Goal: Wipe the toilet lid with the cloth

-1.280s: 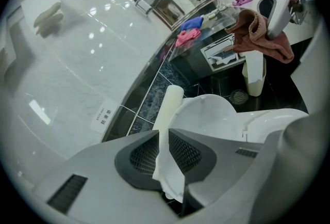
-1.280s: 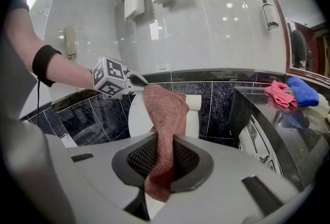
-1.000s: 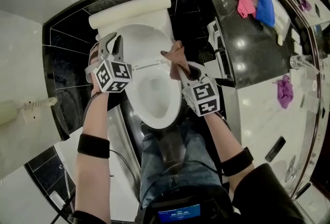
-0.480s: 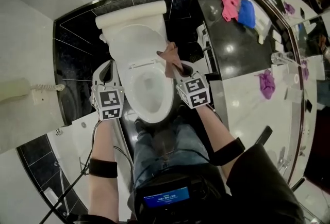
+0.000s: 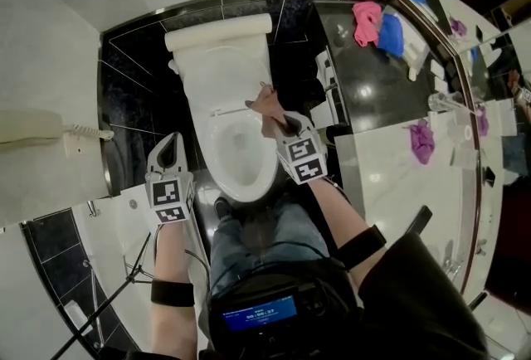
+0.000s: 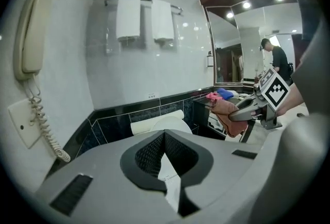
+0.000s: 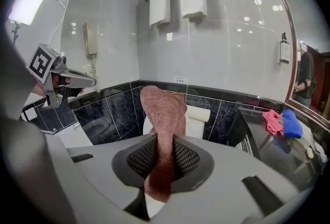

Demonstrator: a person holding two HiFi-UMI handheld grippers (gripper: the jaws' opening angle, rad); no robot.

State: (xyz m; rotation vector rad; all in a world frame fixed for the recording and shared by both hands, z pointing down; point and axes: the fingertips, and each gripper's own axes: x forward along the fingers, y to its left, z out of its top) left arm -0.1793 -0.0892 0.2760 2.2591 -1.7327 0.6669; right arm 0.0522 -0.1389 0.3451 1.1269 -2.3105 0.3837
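Jaws, left gripper (image 6: 164, 135): closed pad to pad, nothing between them; held off the toilet's left side, well apart from the porcelain. Jaws, right gripper (image 7: 164, 138): narrow, clamped on one end of the brown cloth (image 7: 164, 109), whose free length rises and flops forward beyond the tips. Location of cloth: over the toilet's right side, near where the seat (image 5: 267, 172) meets the toilet lid (image 5: 222, 76); whether it touches either surface cannot be told. Lid: appears raised, leaning back toward the tank (image 5: 217, 29), with the bowl open below it. Hazard one: only a short end of the cloth is pinched, so drag across the lid could pull it out of the grip. Hazard two: the loose end hangs near the open bowl and could dip in if the gripper drops low. Hazard three: a raised lid may rock or swing down under sideways pressure, and the left gripper, closed and well off, is not placed to steady it. Hazard four: the counter (image 5: 365, 101) stands just beside the toilet's right flank, so a wide stroke could knock the right gripper against it. Beyond: pink cloth (image 5: 365, 22), blue cloth (image 5: 390, 33), wall phone (image 5: 33, 128); not involved.
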